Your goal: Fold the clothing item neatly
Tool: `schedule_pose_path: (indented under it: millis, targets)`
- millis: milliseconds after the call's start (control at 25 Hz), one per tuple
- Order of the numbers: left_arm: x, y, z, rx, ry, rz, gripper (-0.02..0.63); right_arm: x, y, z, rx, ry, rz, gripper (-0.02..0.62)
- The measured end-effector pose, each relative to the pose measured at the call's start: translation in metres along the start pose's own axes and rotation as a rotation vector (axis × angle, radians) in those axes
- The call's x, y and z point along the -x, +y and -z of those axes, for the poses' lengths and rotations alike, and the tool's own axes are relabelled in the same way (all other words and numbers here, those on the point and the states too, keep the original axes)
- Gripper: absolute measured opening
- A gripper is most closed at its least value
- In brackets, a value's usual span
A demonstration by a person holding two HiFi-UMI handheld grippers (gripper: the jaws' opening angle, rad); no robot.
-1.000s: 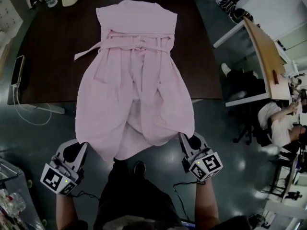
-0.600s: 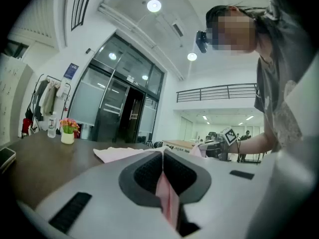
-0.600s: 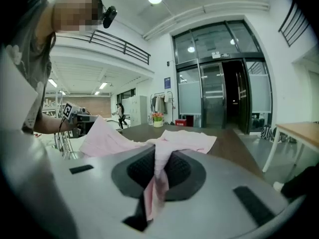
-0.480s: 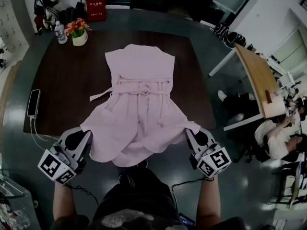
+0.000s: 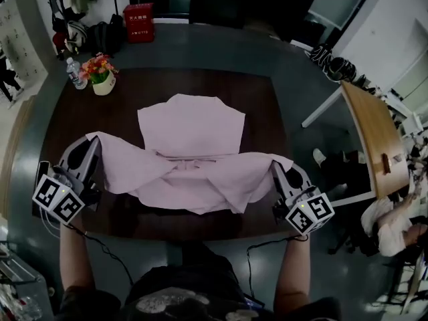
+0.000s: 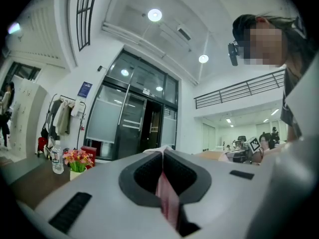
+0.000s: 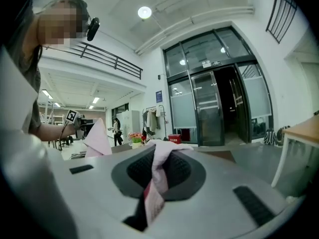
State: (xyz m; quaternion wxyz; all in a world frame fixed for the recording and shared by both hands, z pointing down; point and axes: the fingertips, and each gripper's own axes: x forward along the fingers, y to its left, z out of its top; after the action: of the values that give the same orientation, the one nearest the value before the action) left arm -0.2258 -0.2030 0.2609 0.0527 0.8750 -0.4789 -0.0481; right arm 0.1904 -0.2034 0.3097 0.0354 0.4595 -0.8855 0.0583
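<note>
The left gripper [image 5: 92,144], at the left edge of the head view, has its jaws clamped together on a corner of the pink dress [image 5: 190,129]; its own view shows a thin strip of pink cloth pinched between them. The right gripper [image 5: 276,170], at the right edge, is likewise closed on the opposite corner, with a fold of pink cloth bunched up out of its jaws. Between the two, the skirt is stretched wide and held above the near half of the dark table [image 5: 257,99], sagging in loose folds in the middle.

The upper part of the dress lies flat at the centre of the table, its waist tie [image 5: 187,159] just showing at the edge of the lifted skirt. The first fold, hem toward top, appears to be under way but not laid down: the skirt is rumpled and not yet resting on the upper part. By this reading, what remains is to set the hem down squarely, smooth the cloth and make any further folds.

In the upper left of the head view, at the far corner of the table, a small pot [image 5: 103,85] holds a bunch of flowers [image 5: 97,65]. A clear bottle [image 5: 75,73] stands just beside it; its contents cannot be made out. On the floor beyond sits a red box [image 5: 139,22], nothing of its inside visible.
</note>
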Motion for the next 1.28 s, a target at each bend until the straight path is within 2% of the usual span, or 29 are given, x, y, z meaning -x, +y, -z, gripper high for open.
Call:
schedule_pose_path:
  millis: [240, 440, 600, 720, 840, 1040, 1280]
  targets:
    - [-0.08, 0.085, -0.021, -0.007, -0.01, -0.191, 0.017, -0.086, -0.103, -0.032, -0.058, 0.001, -0.028, 0.017]
    - [-0.141, 0.151, -0.014, 0.016, 0.046, -0.283, 0.017, -0.166, -0.172, -0.041, -0.139, 0.033, -0.026, 0.017]
    - [-0.188, 0.204, 0.004, 0.063, 0.093, -0.357, 0.017, -0.229, -0.22, -0.033, -0.2, 0.062, 0.031, 0.017]
    - [-0.226, 0.243, 0.032, 0.068, 0.154, -0.409, 0.017, -0.274, -0.253, -0.008, -0.226, 0.113, 0.104, 0.015]
    - [-0.266, 0.273, 0.081, 0.07, 0.26, -0.421, 0.017, -0.307, -0.285, 0.031, -0.251, 0.171, 0.171, 0.015]
    - [-0.316, 0.3, 0.166, 0.073, 0.448, -0.371, 0.017, -0.344, -0.32, 0.098, -0.265, 0.283, 0.272, 0.016]
    - [-0.349, 0.313, 0.208, 0.01, 0.556, -0.34, 0.018, -0.359, -0.346, 0.147, -0.203, 0.423, 0.344, 0.018]
